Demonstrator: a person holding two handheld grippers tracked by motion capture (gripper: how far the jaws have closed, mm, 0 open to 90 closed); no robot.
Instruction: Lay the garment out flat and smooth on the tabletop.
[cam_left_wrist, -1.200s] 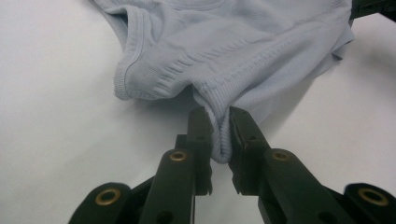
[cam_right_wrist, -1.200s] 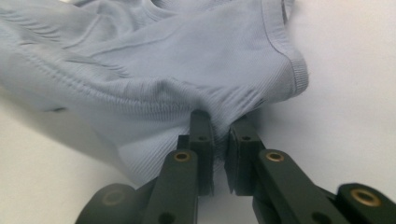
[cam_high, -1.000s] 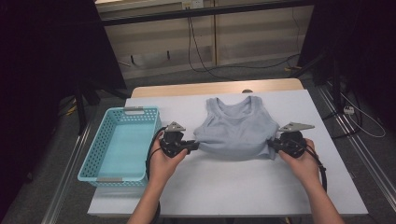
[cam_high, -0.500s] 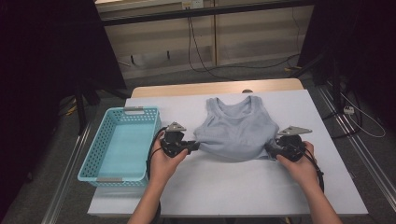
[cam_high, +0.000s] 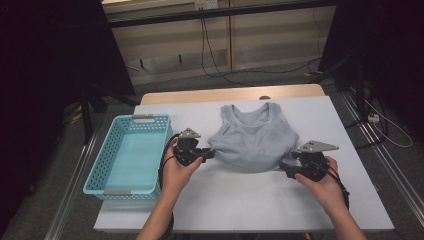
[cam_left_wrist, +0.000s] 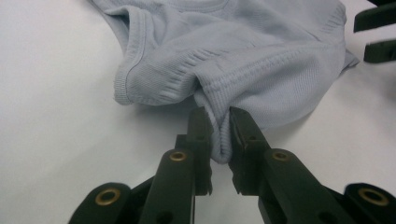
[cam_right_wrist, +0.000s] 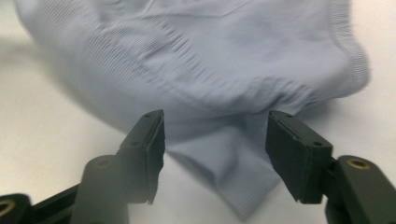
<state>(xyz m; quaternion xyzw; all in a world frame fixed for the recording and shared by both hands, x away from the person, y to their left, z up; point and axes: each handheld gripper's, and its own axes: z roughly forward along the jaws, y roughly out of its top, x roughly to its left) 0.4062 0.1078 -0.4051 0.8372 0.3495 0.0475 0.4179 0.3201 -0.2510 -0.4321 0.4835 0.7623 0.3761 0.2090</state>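
A pale grey-blue ribbed tank top (cam_high: 252, 137) lies on the white table (cam_high: 240, 200), neckline toward the far side. My left gripper (cam_high: 209, 153) holds the top's left bottom corner; its jaws pinch a fold of the hem (cam_left_wrist: 219, 140). My right gripper (cam_high: 285, 166) sits at the right bottom corner. Its jaws have just been opening and stand wide apart, with the hem corner (cam_right_wrist: 224, 163) lying loose between them, untouched by the pads. The right gripper's black jaw tips (cam_left_wrist: 376, 35) show at the far edge of the left gripper view.
A light blue plastic basket (cam_high: 111, 187) stands empty at the table's left side, close to my left hand. A wooden strip (cam_high: 225, 93) runs along the table's far edge. Cables lie on the floor beyond.
The right gripper has let go of the top's corner and drawn back slightly toward the near right. The left gripper has stayed put with its hold.
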